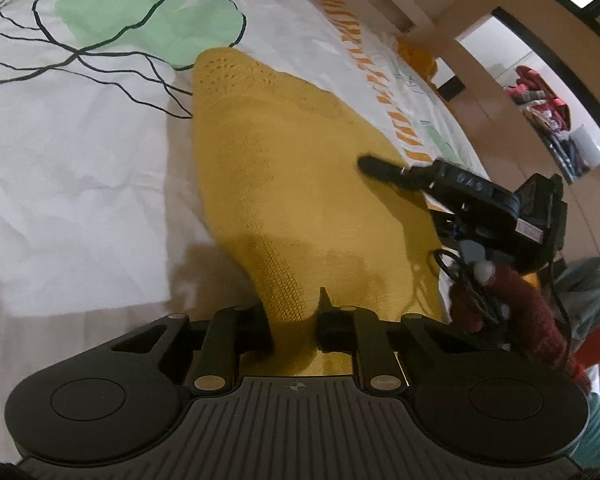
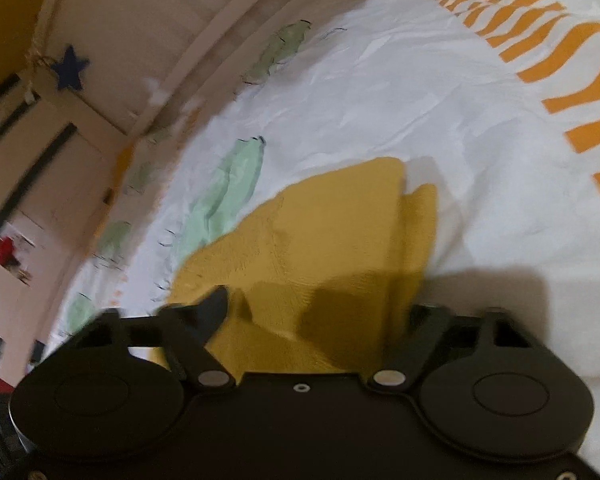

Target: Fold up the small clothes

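Note:
A yellow knitted garment (image 1: 284, 184) lies flat on a white printed bedsheet (image 1: 80, 168). My left gripper (image 1: 294, 320) stands at its near edge with the knit between the two short black fingers, shut on the cloth. My right gripper (image 1: 374, 166) shows in the left wrist view reaching in from the right, its finger resting over the garment's right side. In the right wrist view the same yellow garment (image 2: 312, 248) fills the space between my right gripper's (image 2: 316, 312) wide-apart fingers (image 2: 214, 308), which are open; the view is blurred.
The bedsheet (image 2: 400, 92) has green blobs, black line drawings and an orange striped band (image 1: 380, 92). A beige bed frame (image 1: 440, 16) runs along the far side. A shelf with red items (image 1: 540, 96) stands beyond. A red knitted sleeve (image 1: 532, 312) holds the right gripper.

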Available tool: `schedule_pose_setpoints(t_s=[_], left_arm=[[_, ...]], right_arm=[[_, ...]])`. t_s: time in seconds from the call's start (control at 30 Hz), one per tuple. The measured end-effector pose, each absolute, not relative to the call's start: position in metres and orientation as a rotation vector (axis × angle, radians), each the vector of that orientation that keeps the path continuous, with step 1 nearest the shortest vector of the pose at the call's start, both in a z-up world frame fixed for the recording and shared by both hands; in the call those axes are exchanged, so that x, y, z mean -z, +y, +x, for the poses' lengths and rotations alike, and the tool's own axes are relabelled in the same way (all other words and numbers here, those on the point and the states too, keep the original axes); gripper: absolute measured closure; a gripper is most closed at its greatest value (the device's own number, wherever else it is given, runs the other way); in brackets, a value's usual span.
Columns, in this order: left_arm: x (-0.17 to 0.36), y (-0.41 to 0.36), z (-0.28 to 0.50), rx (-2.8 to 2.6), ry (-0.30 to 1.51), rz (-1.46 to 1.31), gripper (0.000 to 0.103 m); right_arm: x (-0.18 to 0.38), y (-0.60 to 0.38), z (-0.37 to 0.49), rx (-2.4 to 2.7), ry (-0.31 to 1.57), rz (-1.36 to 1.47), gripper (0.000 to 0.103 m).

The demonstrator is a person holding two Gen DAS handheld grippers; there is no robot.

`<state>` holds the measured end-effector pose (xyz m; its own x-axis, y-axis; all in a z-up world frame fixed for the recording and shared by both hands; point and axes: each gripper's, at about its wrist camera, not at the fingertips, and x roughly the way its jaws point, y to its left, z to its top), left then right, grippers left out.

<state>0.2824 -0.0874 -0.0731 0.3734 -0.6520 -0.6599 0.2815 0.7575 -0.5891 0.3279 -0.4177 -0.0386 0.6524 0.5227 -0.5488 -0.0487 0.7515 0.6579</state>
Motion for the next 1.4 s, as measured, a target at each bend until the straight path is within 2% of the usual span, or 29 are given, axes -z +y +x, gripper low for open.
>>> schedule_pose_setpoints(t_s=[0.07, 0.17, 0.57, 0.97, 1.03, 1.1, 1.13, 1.2, 1.4], left_arm=[[0.068, -0.090, 0.280, 0.621, 1.014, -0.381, 0.087], [0.060, -0.087, 0.274, 0.622, 1.016, -0.391, 0.088], [0.045, -0.056, 0.205, 0.608, 1.113, -0.394, 0.088], [0.049, -0.019, 0.122, 0.589, 1.150, -0.404, 0.087], [0.051, -0.017, 0.115, 0.552, 1.137, -0.347, 0.085], [0.053, -0.017, 0.111, 0.512, 1.124, -0.279, 0.079], [0.054, -0.015, 0.109, 0.508, 1.113, -0.266, 0.079], [0.055, -0.013, 0.105, 0.504, 1.102, -0.264, 0.078], [0.044, -0.012, 0.088, 0.458, 1.003, -0.178, 0.078]], right_arm=[[0.038, -0.421, 0.325, -0.356, 0.821, 0.654, 0.061], [0.031, -0.421, 0.319, -0.341, 0.822, 0.644, 0.067], [0.004, -0.389, 0.256, -0.299, 0.924, 0.645, 0.073], [0.012, -0.354, 0.153, -0.290, 0.999, 0.689, 0.072], [0.014, -0.350, 0.140, -0.268, 0.997, 0.687, 0.070], [0.012, -0.345, 0.130, -0.220, 0.978, 0.639, 0.062], [0.011, -0.344, 0.125, -0.198, 0.965, 0.618, 0.062], [0.005, -0.340, 0.114, -0.167, 0.935, 0.582, 0.052], [-0.024, -0.324, 0.078, -0.115, 0.766, 0.396, 0.051]])
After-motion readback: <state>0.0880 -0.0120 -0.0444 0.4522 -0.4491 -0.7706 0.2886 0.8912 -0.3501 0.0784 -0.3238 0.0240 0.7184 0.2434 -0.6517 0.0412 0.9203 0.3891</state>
